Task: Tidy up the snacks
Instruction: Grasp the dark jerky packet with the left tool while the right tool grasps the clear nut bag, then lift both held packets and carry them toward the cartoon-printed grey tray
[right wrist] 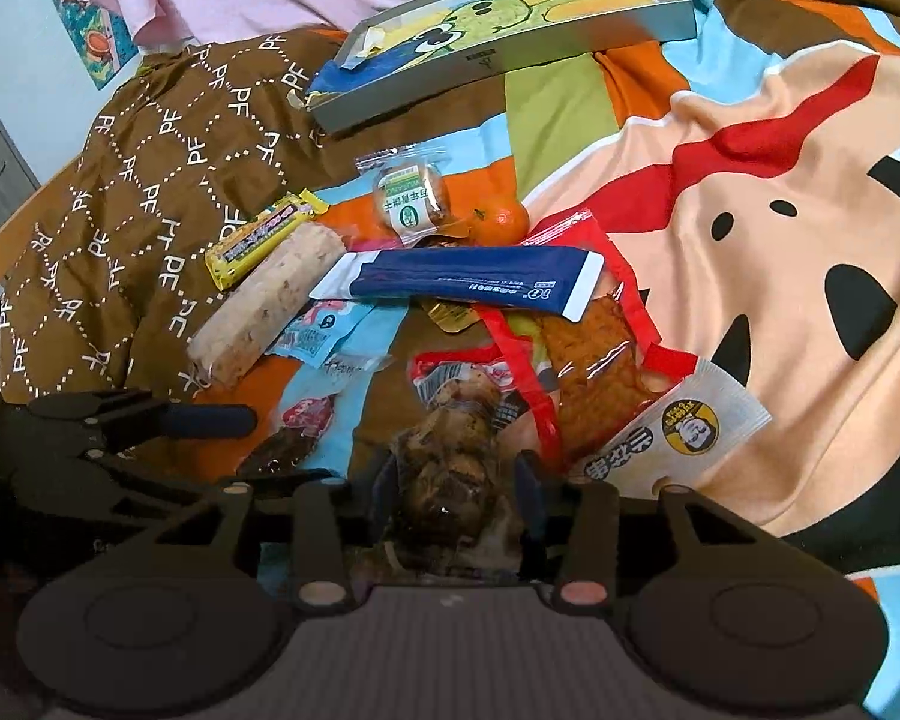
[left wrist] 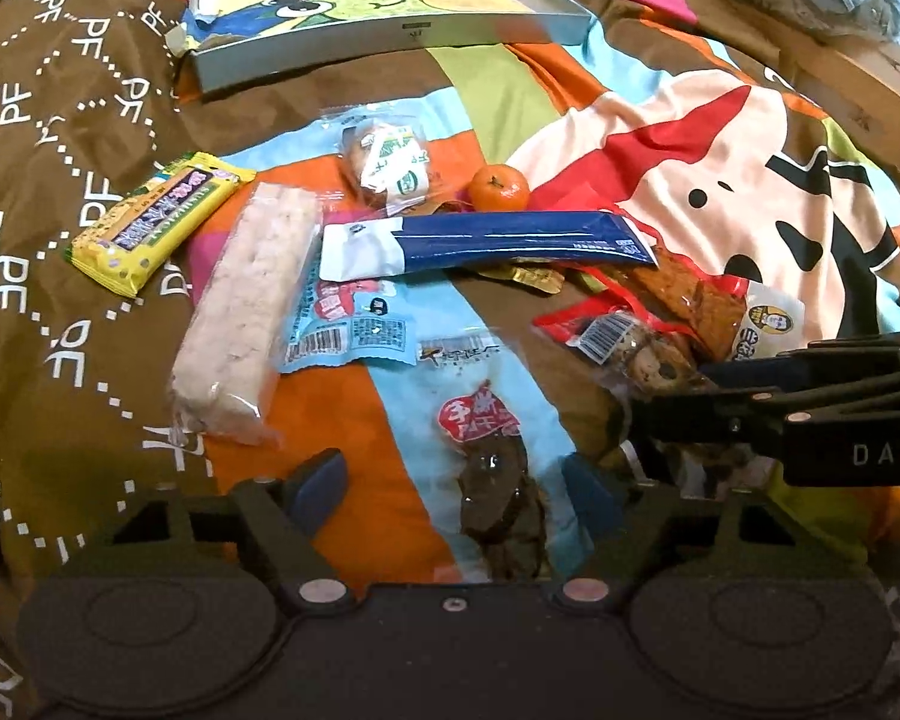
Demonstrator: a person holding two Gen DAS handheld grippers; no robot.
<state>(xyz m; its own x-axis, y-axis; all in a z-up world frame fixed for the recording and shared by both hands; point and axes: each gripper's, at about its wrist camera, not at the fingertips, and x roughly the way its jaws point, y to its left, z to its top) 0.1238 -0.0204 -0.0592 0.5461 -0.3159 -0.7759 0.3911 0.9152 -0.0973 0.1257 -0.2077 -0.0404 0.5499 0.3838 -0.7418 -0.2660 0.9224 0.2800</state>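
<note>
**userA:** Nearest thing in the left wrist view is the left gripper (left wrist: 453, 480) itself, jaws apart with a clear pack of dark dried meat (left wrist: 492, 474) lying between the blue pads. Pads don't look like they're pressing on it, so I'd say not gripping.

**userB:** Agreed. Right gripper (right wrist: 459, 483) is a different story: in its own view the pads sit tight on both sides of a clear pack with a brown mottled snack (right wrist: 450, 450). Closed on that one, for sure. Red-edged end of the pack sticks out at 12 o'clock from the jaws.

**userA:** And from the left camera the right gripper comes in at 3 o'clock. Rest of the snacks are spread on the cartoon bedspread (left wrist: 660, 138): pale puffed rice bar (left wrist: 249, 312) at 10 o'clock from the left gripper, yellow bar (left wrist: 153, 219) further out the same way.

**userB:** Long blue and white sachet (left wrist: 486, 243) at 12 o'clock, with a small orange (left wrist: 500, 187) and a wrapped round cake (left wrist: 390, 165) just past it. Orange-brown tofu pack with red trim (right wrist: 594, 360) is at 1 o'clock from the right gripper.

**userA:** Shallow grey box (left wrist: 390, 39) with a green cartoon lining sits way out at 12 o'clock, well apart from the pile. No snacks in it.
</note>
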